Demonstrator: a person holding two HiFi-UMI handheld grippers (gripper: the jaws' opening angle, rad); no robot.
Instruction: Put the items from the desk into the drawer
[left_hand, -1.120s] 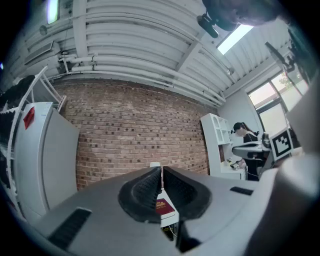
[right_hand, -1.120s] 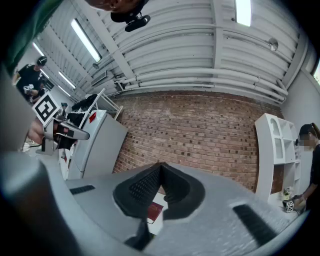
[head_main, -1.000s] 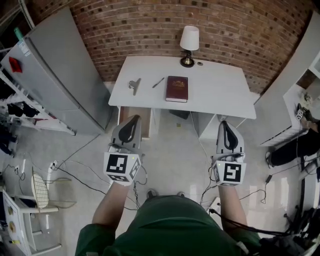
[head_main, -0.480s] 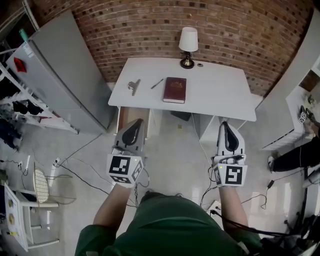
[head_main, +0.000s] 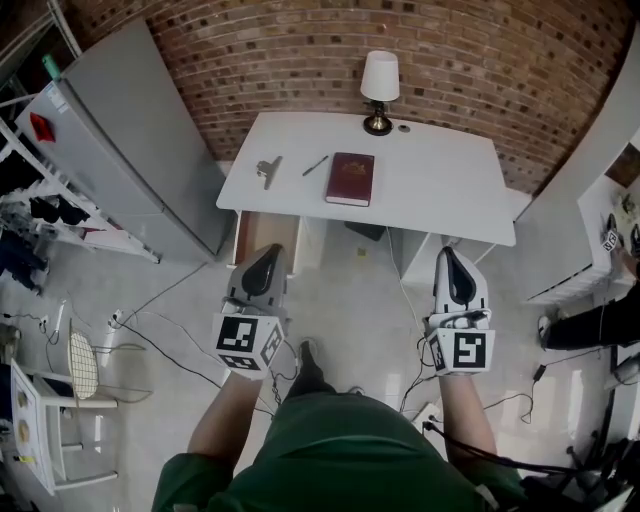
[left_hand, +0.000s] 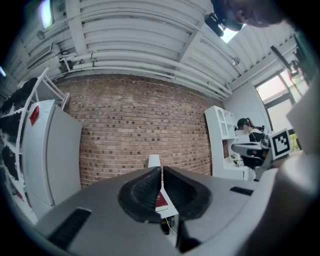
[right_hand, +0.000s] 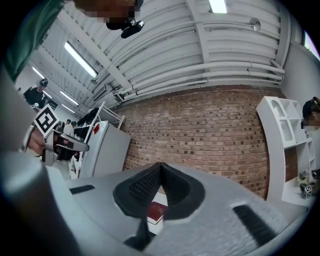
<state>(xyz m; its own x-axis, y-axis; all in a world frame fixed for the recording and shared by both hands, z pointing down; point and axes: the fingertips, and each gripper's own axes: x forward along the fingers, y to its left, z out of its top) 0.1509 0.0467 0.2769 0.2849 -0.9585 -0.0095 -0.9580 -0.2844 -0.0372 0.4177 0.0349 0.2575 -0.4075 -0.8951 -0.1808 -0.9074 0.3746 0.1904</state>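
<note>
Blocking most of red book: L tongs closed, empty; R tongs likewise; drawer partly under desk.

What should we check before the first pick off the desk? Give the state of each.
1. Drawer open to receive items: ok, pulled out under the left end of the desk.
2. Left gripper empty: ok, jaws together, nothing between them.
3. Right gripper empty: ok, jaws together, nothing between them.
4. Jaws open for a grasp: not ok, both shut.
5. Book, pen and metal clip free to grasp: ok, lying apart on the desk.
6. Grippers at the desk: not ok, both short of its front edge.
</note>
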